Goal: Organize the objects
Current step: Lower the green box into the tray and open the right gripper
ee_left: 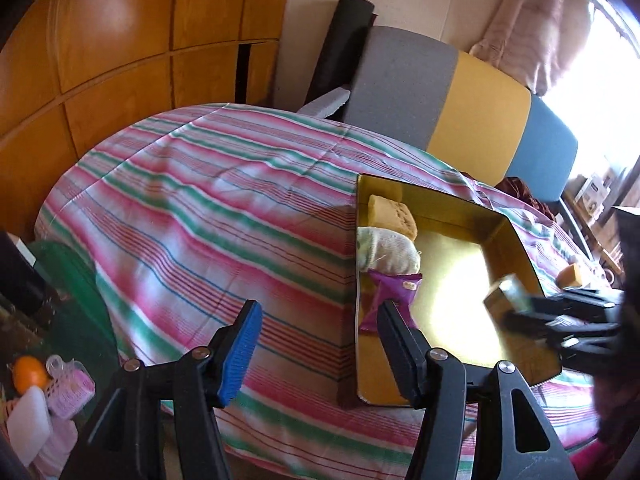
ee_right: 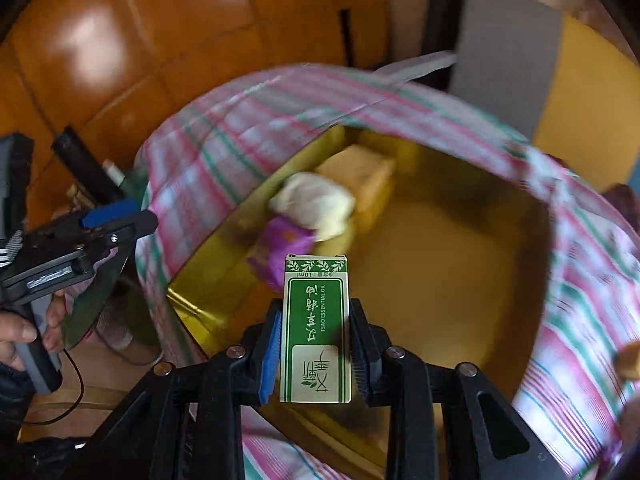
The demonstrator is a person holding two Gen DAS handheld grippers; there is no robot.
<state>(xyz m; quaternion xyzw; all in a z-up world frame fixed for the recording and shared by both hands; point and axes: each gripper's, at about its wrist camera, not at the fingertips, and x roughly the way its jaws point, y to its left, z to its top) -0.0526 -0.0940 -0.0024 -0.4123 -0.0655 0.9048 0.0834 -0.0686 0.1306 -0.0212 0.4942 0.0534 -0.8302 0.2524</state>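
A gold tray (ee_left: 508,236) (ee_right: 460,248) sits on the striped tablecloth. In it lie a yellow sponge (ee_left: 394,216) (ee_right: 360,172), a rolled white sock (ee_left: 386,250) (ee_right: 316,200) and a purple snack packet (ee_left: 388,296) (ee_right: 280,244). My right gripper (ee_right: 314,340) is shut on a green and white essential oil box (ee_right: 316,328) and holds it over the tray's near side; it shows blurred in the left wrist view (ee_left: 508,296). My left gripper (ee_left: 316,340) is open and empty at the tray's left edge, also seen in the right wrist view (ee_right: 116,216).
Another yellow sponge (ee_left: 572,274) lies on the striped tablecloth (ee_left: 200,208) right of the tray. A grey, yellow and blue chair back (ee_left: 460,100) stands behind the table. A basket with an orange (ee_left: 30,374) sits low at the left. Wooden cabinets (ee_left: 120,40) fill the back.
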